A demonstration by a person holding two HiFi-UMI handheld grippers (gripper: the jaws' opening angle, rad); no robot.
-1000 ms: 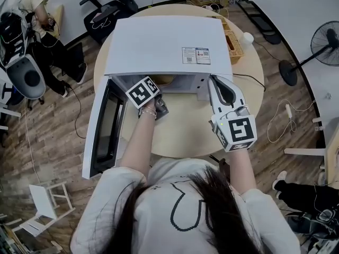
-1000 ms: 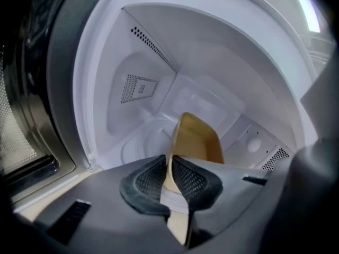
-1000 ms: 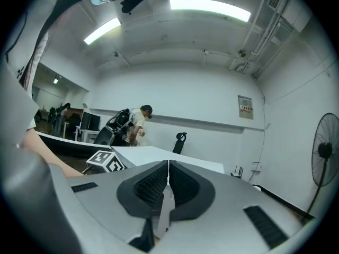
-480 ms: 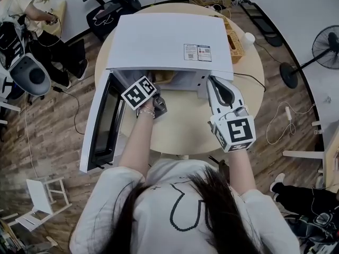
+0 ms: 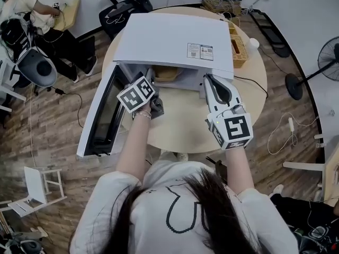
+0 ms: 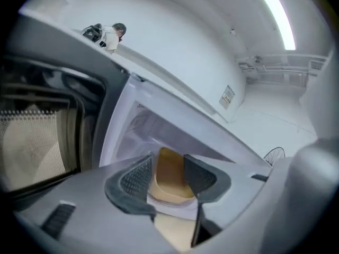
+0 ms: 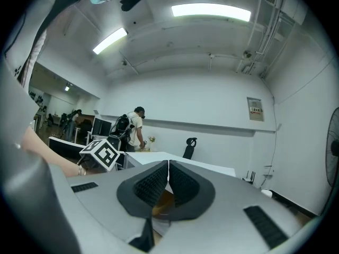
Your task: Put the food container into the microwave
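A white microwave [image 5: 175, 41] stands on the round table [image 5: 180, 128] with its door [image 5: 103, 115] swung open to the left. A round yellow-brown food container [image 5: 167, 73] rests inside the cavity, and it shows past the jaws in the left gripper view [image 6: 169, 173]. My left gripper [image 5: 150, 83] is at the cavity's mouth, open, with a gap between its pads and nothing held [image 6: 168, 174]. My right gripper [image 5: 207, 79] hovers by the microwave's front right corner, its pads pressed together on nothing [image 7: 168, 168].
A wicker basket [image 5: 239, 49] and a white cup [image 5: 253, 43] sit behind the microwave on the right. A standing fan [image 5: 323, 62] is on the floor at far right. An office chair [image 5: 127, 4] and a person at a desk [image 5: 26, 9] are far left.
The left gripper has drawn back slightly from the cavity, toward the open door. The right gripper has barely moved. The container stays inside the microwave.
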